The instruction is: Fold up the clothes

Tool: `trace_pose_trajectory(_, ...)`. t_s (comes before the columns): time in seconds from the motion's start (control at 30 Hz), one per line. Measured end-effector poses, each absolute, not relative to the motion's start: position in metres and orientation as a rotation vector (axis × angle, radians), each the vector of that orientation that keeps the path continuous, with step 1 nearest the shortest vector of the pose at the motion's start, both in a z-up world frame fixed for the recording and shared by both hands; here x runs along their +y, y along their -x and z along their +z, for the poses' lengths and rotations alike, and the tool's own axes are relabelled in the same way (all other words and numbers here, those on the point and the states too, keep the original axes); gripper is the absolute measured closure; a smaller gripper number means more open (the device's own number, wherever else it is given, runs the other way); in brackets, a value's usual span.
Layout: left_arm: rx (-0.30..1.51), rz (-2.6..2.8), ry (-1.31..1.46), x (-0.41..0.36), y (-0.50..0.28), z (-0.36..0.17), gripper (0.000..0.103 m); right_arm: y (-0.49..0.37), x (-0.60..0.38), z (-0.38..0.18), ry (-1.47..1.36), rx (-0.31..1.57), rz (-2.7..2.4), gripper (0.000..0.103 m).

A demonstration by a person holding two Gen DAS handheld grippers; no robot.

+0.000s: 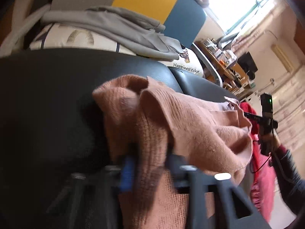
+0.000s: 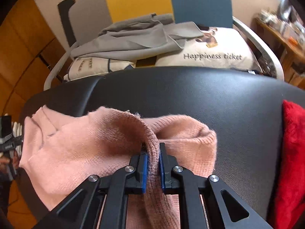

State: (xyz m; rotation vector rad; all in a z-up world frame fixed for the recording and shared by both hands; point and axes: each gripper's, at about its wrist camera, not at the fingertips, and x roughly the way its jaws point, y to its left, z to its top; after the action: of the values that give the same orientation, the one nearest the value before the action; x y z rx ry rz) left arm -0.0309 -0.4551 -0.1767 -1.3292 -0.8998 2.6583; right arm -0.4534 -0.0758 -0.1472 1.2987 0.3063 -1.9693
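A pink knitted sweater [image 2: 80, 145] is bunched over a black leather cushion [image 2: 190, 95]. My right gripper [image 2: 152, 152] is shut on a fold of its knit, which runs down between the blue pads [image 2: 144, 169]. In the left wrist view the same sweater [image 1: 190, 126] drapes over my left gripper [image 1: 148, 164], which is shut on another part of the fabric; that view is blurred. The right gripper's body [image 1: 266, 114] appears at the far right of the left wrist view, held by a hand in a dark sleeve [image 1: 289, 171].
A red fuzzy garment [image 2: 293, 152] lies at the cushion's right edge. Behind the cushion a chair holds a grey garment [image 2: 133, 38] on a cream pillow [image 2: 219, 53] printed "Happiness ticket". A cluttered wooden desk [image 1: 228, 66] and a bright window [image 1: 234, 3] are beyond.
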Motion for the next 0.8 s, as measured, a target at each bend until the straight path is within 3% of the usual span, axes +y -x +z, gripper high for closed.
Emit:
trace_pose_trajectory(0.17,-1.031,2.701,1.168,-0.467,0.008,-0.163,0.091,0.453,-0.057,-0.134,-1.231,0.222,-2.031,0.093)
trace_pose_trajectory(0.23,-1.087,2.707,1.175,-0.474,0.003,-0.169,0.091,0.460,-0.037,-0.121,-1.204,0.109,-2.086,0.093)
trace_pose_trajectory(0.47,-1.102,2.689,1.350,-0.469,0.014,-0.194,0.089,0.474,-0.005,-0.166,-1.389,0.087,-2.127,0.093)
trace_pose_trajectory(0.57,-1.089,2.695,1.344,-0.469,0.011,-0.188,0.090,0.475,-0.002,-0.166,-1.375,0.081,-2.146,0.093)
trace_pose_trajectory(0.7,-1.209,2.665,1.207,-0.477,-0.005,-0.180,0.091,0.475,0.001,-0.161,-1.359,0.078,-2.184,0.093)
trace_pose_trajectory(0.8,-1.221,2.718,1.273,-0.478,-0.008,-0.185,0.092,0.475,0.004,-0.158,-1.347,0.075,-2.213,0.093)
